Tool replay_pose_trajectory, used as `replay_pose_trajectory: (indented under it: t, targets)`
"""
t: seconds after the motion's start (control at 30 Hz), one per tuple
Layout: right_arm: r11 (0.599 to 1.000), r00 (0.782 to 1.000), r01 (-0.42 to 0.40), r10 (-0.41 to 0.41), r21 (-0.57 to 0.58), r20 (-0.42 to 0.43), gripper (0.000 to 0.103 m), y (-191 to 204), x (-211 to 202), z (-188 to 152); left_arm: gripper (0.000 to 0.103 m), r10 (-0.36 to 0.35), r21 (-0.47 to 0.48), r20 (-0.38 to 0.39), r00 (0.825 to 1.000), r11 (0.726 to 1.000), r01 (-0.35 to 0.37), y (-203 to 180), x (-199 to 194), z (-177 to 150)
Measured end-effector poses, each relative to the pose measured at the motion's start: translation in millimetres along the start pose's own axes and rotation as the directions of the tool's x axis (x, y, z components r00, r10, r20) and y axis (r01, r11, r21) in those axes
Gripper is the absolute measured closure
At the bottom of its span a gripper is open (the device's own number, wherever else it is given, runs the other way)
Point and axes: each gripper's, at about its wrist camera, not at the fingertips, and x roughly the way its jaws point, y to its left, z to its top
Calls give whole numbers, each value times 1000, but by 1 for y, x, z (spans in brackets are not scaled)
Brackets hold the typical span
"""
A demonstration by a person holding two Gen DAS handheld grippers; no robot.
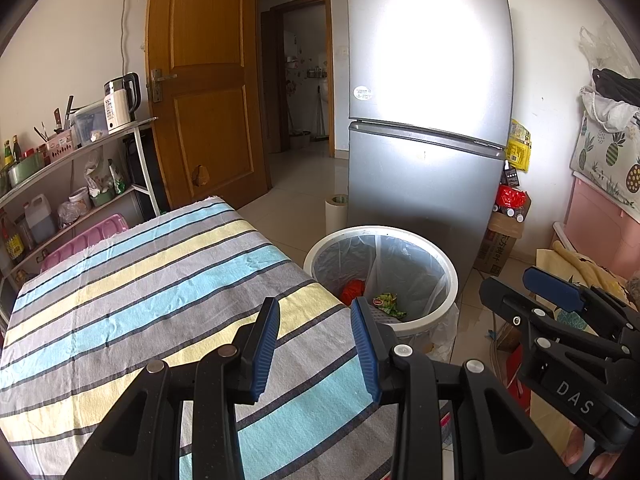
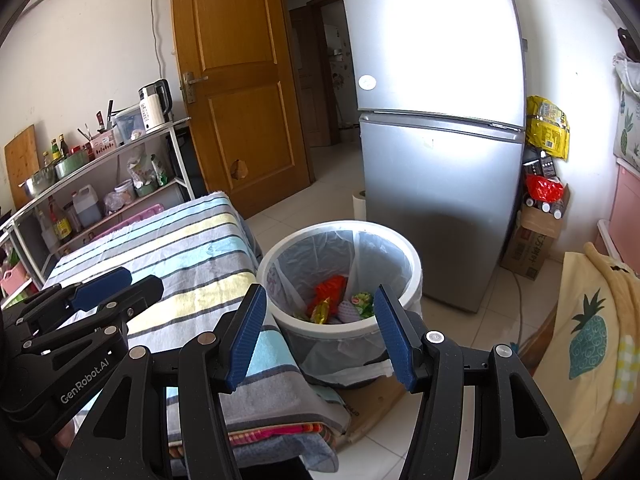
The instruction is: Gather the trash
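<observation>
A white round trash bin (image 1: 451,276) (image 2: 412,264) with a clear liner stands on the floor beside the striped table. Inside lie a red wrapper (image 2: 330,288), a green wrapper (image 2: 362,302) and a yellow wrapper (image 2: 320,312); the red (image 1: 354,288) and green (image 1: 386,304) ones show in the left wrist view. My left gripper (image 1: 316,312) is open and empty above the table's corner near the bin. My right gripper (image 2: 320,300) is open and empty, held in front of the bin. Each gripper shows at the edge of the other's view, the right (image 1: 552,300) and the left (image 2: 96,292).
The table carries a striped cloth (image 1: 140,300) (image 2: 192,248). A silver fridge (image 1: 428,120) stands behind the bin, a paper roll (image 1: 335,212) beside it. A shelf with kitchenware (image 1: 72,168) is at left, a wooden door (image 1: 204,80) behind. Boxes and bags (image 2: 540,200) sit right of the fridge.
</observation>
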Motion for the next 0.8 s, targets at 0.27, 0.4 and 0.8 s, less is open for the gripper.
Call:
replay_pose_trajectory:
  t: [0.27,0.4,0.8]
  targets:
    - [1000,1000,-1,1,0,0,46,0,0,0,66,0,0,-1,1000,1000,0,0,0,0]
    - [1000,1000,-1,1,-1,2,46,0,0,0,66,0,1,-1,1000,1000,0,0,0,0]
    - [1000,1000,-1,1,-2,1,46,1,0,0,66,-15,4,-4,1000,1000,15,0,3,-1]
